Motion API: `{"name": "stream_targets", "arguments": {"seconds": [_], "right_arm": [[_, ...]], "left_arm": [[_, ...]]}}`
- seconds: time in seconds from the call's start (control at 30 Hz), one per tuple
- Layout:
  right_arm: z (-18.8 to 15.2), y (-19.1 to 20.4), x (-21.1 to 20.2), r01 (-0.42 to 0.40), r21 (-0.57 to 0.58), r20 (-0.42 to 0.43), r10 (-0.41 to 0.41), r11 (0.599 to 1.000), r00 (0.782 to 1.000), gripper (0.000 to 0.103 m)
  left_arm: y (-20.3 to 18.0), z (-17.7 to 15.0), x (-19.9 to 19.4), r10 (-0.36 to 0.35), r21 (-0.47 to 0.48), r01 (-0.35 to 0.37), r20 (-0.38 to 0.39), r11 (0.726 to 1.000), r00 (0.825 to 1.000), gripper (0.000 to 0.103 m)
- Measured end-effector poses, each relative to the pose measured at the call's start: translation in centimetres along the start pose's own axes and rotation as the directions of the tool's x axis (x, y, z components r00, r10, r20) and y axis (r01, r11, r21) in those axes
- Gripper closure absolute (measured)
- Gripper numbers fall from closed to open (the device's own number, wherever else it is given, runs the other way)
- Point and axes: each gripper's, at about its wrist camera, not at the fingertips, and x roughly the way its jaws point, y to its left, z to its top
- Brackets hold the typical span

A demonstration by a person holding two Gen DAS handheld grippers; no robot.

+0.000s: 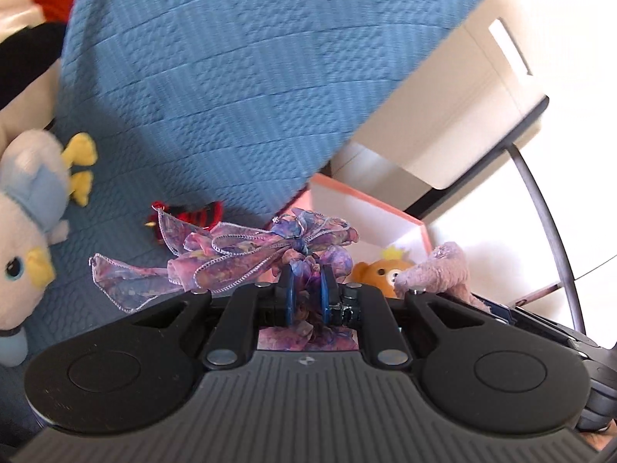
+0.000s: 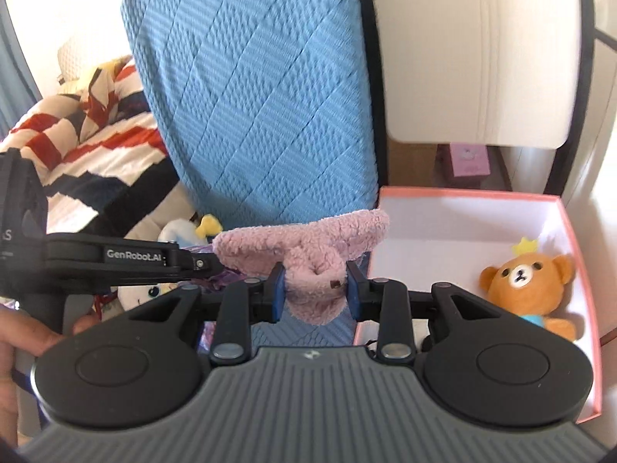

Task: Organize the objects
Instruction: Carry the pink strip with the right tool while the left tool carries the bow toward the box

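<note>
My left gripper point(image 1: 307, 289) is shut on a purple ribbon bow point(image 1: 239, 258) and holds it above the blue quilt point(image 1: 216, 77). My right gripper point(image 2: 316, 289) is shut on a fluffy pink fabric piece point(image 2: 308, 247), held just left of a pink-rimmed white box point(image 2: 462, 212). An orange bear plush point(image 2: 532, 285) with a yellow crown lies in the box; it also shows in the left wrist view point(image 1: 381, 272), beside the pink fabric piece point(image 1: 443, 266). The left gripper's arm point(image 2: 115, 260) shows in the right wrist view.
A white duck plush point(image 1: 27, 231) and a small red toy point(image 1: 185, 214) lie on the quilt. A striped red, white and black blanket point(image 2: 77, 146) lies to the left. A cream chair point(image 2: 474, 58) and a small pink box point(image 2: 468, 160) stand behind the box.
</note>
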Motion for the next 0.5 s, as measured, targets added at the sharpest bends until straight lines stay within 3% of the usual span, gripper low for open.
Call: {"name": "stream_targets", "arguments": {"seconds": [0.33,0.5], "right_arm": [[-1.1,-4.3,-2.2,0.051,0.020,0.035,-0.052,0.998,0.998,0.068],[-2.6,-7.3,-1.8,0.068,0.067,0.011,-0.069,0.995,0.998,0.068]], "left_arm": [[-5.5,-0.8,3.1,-0.037,0.077,0.040,-0.036,0.996,0.999,0.088],[-7.3,-1.8,5.7,-0.032,0.112,0.041,-0.082,0.993,0.996,0.088]]}}
